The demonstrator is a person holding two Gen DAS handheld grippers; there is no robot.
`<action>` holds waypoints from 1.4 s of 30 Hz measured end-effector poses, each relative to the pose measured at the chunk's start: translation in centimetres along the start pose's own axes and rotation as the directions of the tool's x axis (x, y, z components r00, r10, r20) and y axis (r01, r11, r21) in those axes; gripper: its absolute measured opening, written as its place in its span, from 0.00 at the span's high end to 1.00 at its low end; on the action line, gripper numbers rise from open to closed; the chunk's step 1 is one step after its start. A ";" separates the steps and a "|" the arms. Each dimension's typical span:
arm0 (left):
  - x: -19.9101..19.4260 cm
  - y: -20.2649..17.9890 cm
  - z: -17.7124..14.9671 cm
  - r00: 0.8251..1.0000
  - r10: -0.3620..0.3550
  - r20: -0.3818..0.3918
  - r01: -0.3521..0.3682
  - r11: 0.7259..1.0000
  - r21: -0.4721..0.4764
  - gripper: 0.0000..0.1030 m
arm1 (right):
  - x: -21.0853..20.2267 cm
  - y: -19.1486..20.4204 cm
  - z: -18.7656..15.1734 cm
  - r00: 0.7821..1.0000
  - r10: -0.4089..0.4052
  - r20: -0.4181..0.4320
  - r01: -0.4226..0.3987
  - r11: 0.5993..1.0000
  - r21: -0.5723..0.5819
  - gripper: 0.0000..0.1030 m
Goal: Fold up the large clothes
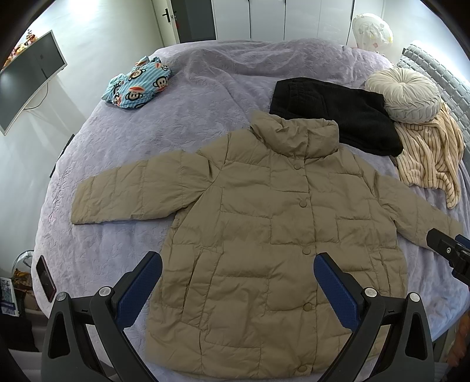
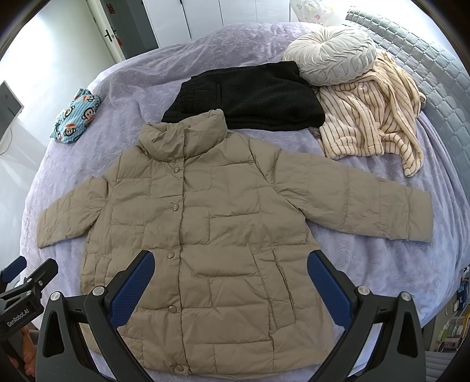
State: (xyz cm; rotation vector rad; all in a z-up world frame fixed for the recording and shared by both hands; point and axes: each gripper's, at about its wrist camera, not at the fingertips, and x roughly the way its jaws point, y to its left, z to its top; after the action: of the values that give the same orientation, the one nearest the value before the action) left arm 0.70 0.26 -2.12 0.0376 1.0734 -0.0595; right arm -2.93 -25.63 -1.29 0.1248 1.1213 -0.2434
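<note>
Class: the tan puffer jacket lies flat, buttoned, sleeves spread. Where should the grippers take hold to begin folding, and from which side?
Probably grip each sleeve cuff of the tan puffer jacket, coming from the outer sides: both cuffs lie flat and free on the bedspread, ready to fold inward.

A big bed (image 1: 205, 76) with a purple cover is filling the room. White walls (image 1: 97, 32) are shining bright, and a dark door (image 1: 188, 20) is standing behind.

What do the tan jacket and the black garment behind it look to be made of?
Tan puffer jacket: thin, smooth woven shell, likely nylon or polyester, with a slight sheen, quilted panels and fine crinkles over soft fill. Black garment: matte, fuzzy fabric, probably fleece or a wool-like knit; the nap shows no shine.
</note>
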 end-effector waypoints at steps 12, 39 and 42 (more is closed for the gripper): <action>0.1 0.1 -0.1 1.000 -0.006 0.012 0.006 1.000 -0.005 0.00 | 0.7 0.0 -0.3 1.000 0.001 -0.008 -0.001 1.000 0.000 0.00; 9.2 10.6 -0.9 0.981 -0.182 0.070 0.193 0.959 -0.207 0.00 | 6.4 4.9 -2.8 0.978 0.116 -0.171 -0.126 0.991 -0.053 0.00; 12.2 14.9 -0.7 0.970 -0.226 0.094 0.243 0.926 -0.288 0.00 | 8.8 7.2 -3.8 0.962 0.188 -0.196 -0.209 0.974 -0.091 0.00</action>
State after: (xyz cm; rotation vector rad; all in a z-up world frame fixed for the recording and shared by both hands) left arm 6.85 14.77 -13.14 -0.3650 1.0141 -0.1133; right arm -0.81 -18.94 -10.99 0.1633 1.2961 0.0113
